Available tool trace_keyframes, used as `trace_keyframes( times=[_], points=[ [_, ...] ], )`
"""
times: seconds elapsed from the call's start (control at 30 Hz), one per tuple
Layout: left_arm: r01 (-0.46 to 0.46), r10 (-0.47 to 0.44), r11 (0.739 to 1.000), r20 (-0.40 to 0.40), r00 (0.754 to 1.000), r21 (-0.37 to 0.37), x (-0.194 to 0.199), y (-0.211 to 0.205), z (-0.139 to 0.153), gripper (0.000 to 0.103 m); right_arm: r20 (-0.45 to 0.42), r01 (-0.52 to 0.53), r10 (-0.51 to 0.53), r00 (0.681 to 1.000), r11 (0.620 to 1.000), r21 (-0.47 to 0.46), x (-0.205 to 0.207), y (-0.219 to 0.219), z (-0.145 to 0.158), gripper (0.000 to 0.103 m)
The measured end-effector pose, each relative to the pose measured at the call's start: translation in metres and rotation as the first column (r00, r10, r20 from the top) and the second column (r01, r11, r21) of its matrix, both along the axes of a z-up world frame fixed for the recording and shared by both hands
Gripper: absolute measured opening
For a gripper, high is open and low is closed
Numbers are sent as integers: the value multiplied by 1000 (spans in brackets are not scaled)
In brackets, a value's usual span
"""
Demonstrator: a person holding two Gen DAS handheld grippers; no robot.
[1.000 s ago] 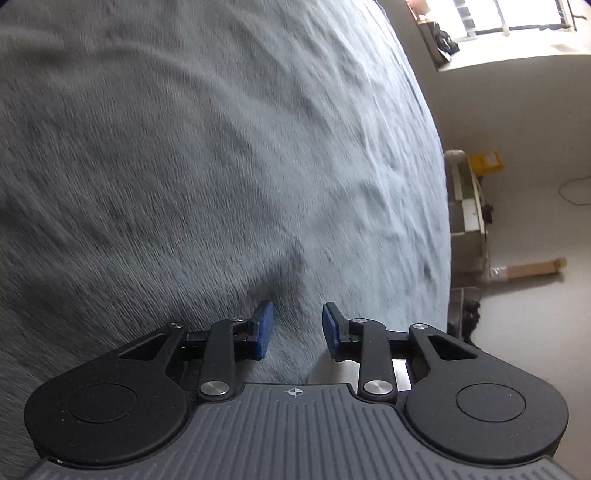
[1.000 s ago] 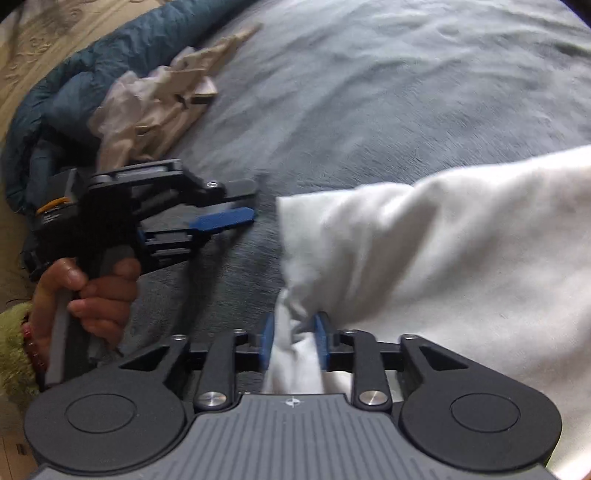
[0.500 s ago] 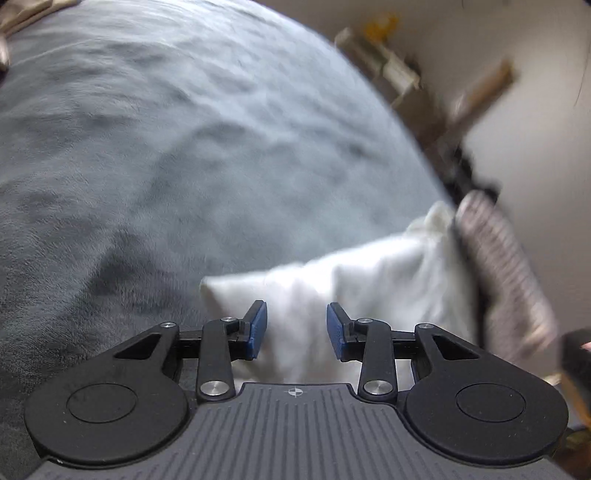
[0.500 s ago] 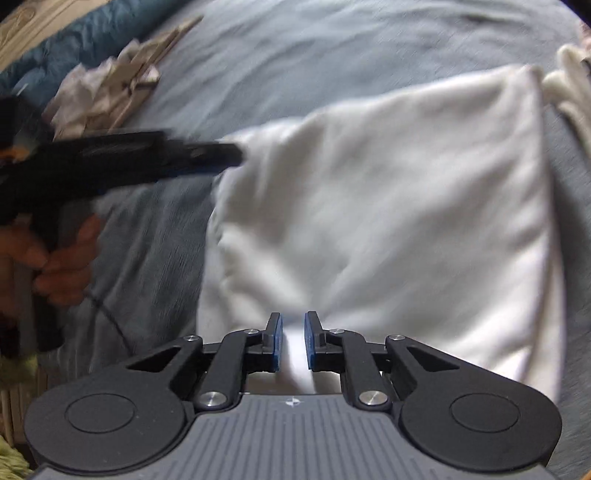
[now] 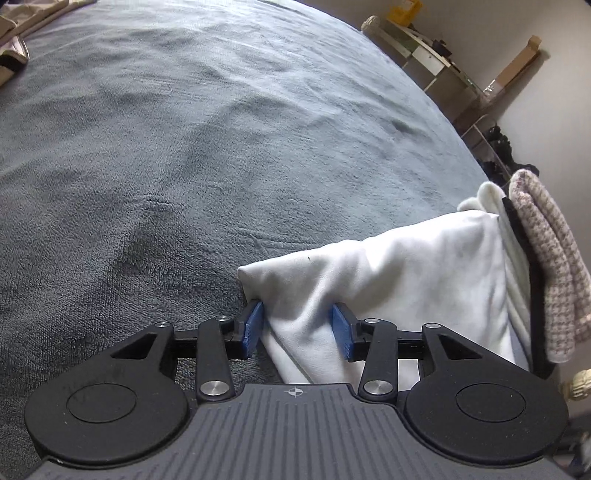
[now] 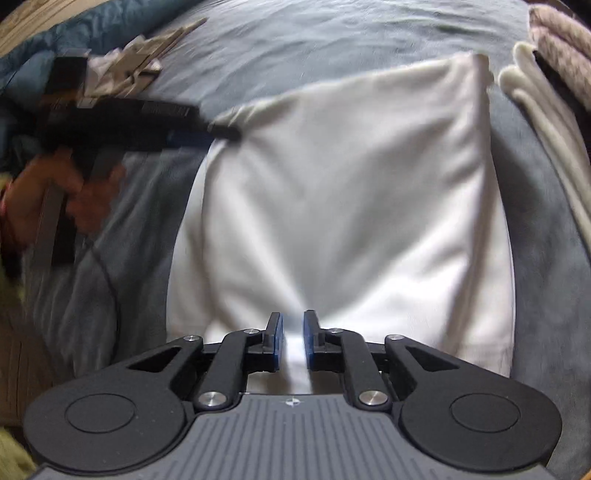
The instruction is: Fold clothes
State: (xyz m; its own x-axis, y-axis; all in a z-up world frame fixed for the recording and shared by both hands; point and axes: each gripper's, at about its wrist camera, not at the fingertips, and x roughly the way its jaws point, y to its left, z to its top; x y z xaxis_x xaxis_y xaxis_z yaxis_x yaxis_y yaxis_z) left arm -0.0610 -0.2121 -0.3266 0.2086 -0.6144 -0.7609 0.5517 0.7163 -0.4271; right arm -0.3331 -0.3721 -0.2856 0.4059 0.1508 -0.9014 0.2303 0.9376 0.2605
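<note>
A white garment (image 5: 406, 280) (image 6: 351, 203) lies folded flat on the grey-blue bed blanket (image 5: 221, 129). My left gripper (image 5: 298, 328) sits at the garment's left corner. Its jaws are opening, with cloth lying between the pads and neither pad pressing it. The right wrist view shows that gripper (image 6: 221, 131) blurred at the garment's far left corner, held by a hand (image 6: 85, 199). My right gripper (image 6: 293, 341) is at the garment's near edge, its jaws closing tight on a narrow fold of white cloth.
A stack of folded clothes with a checked knit (image 5: 546, 251) (image 6: 554, 37) and a cream piece (image 6: 535, 103) lies right of the garment. Unfolded clothes (image 6: 140, 62) and a teal duvet (image 6: 55, 33) sit far left. A shelf (image 5: 424, 48) stands beyond the bed.
The left gripper rolled and swung from bare blanket to the garment's corner, and its jaws widened. The right gripper drew back to the near edge, its jaws narrowing on the cloth. The garment now lies flat.
</note>
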Motion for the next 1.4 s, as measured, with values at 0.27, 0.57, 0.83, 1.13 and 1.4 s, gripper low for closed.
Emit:
trace_keyframes(
  times=[0.27, 0.57, 0.83, 1.13, 1.4],
  points=[
    [-104, 96, 992, 97, 991, 75, -30, 11, 39, 44, 67, -82, 84, 994, 996, -26, -32, -6, 36, 12],
    [-88, 95, 995, -257, 962, 37, -139, 21, 41, 44, 70, 107, -108, 992, 994, 14, -33, -65, 38, 36],
    [-169, 193, 980, -322, 927, 102, -177, 9, 13, 43, -70, 314, -306, 949, 912, 266, -46, -109, 4, 42],
    [-200, 217, 976, -309, 926, 85, -186, 6, 19, 6, -33, 208, -206, 978, 948, 240, -40, -102, 12, 11],
    [-133, 165, 983, -280, 946, 129, -203, 1, 9, 11, -29, 59, -57, 998, 995, 81, -41, -86, 5, 16]
  ],
)
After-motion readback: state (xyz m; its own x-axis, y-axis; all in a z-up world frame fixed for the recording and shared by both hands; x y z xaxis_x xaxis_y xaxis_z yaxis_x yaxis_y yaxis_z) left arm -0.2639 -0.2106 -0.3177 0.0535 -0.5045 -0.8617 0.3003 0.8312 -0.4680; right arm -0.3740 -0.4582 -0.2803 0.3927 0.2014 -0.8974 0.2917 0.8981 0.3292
